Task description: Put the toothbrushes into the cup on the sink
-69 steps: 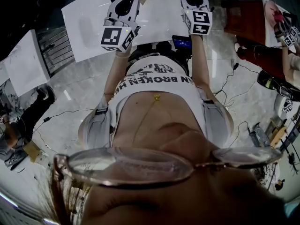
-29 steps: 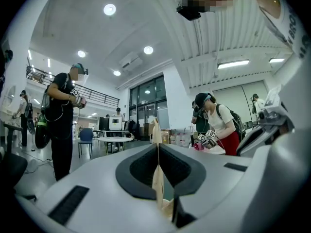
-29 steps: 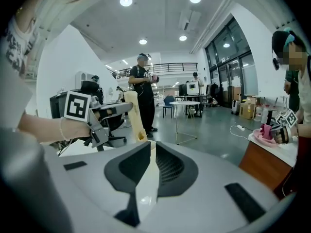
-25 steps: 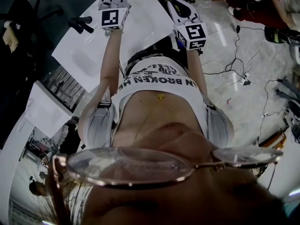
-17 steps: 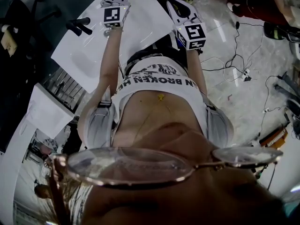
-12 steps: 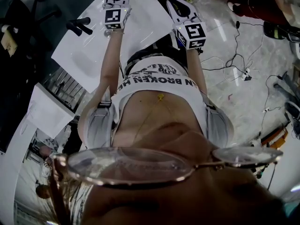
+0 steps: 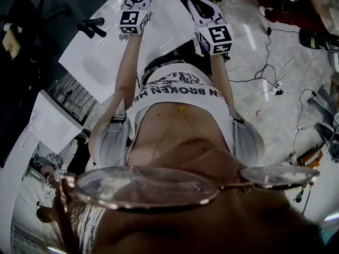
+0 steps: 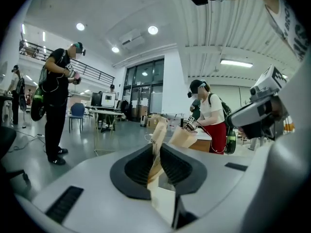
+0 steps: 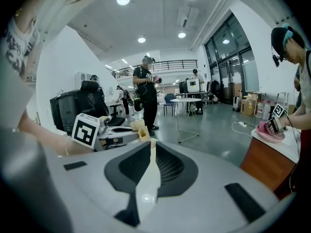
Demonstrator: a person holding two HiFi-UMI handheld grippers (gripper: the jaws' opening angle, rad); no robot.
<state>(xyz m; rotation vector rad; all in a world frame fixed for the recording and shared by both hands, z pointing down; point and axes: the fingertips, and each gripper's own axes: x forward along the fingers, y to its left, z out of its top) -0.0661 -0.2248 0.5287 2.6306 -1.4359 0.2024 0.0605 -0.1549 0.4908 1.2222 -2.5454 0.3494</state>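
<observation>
Left gripper — closed on a tan toothbrush. Right gripper — closed on a white toothbrush. Both overlap the white sink in the head view.

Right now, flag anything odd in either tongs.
Nothing is spilled or broken. The left tongs pinch a bent, paper-like tan strip that leans askew rather than lying straight. The right tongs hold a pale handle straight.

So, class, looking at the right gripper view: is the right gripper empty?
No: a pale toothbrush stands clamped between the two jaws of the right gripper.
</observation>
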